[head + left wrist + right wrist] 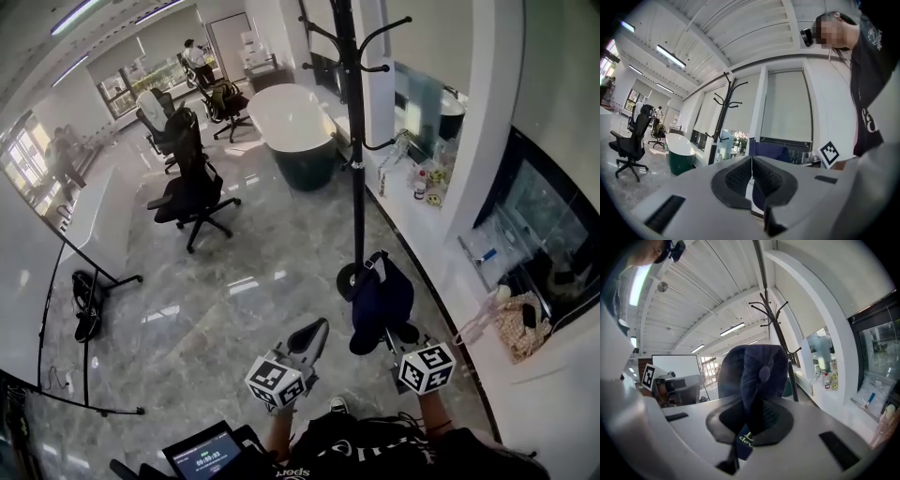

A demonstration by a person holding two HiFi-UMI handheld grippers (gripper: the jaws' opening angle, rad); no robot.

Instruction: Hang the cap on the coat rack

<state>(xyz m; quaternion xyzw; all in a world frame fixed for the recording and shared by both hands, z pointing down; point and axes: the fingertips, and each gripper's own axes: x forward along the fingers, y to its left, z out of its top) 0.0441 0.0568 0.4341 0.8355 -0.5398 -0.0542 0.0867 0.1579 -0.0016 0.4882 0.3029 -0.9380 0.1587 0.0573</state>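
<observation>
**A:** Head view?
**B:** The navy cap hangs from the right claw, near the foot of the coat rack, over the marble floor. The left claw is alongside.
**A:** Left gripper view?
**B:** The left claw's jaws are pressed together with nothing between them.
**A:** Right gripper view?
**B:** The jaws pinch the cap's fabric, and the coat rack stands behind it.

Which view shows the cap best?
Right gripper view: the cap fills the centre, pinched in the right gripper. Head view shows it from above, small and dark. Left gripper view catches only a navy sliver.
</observation>
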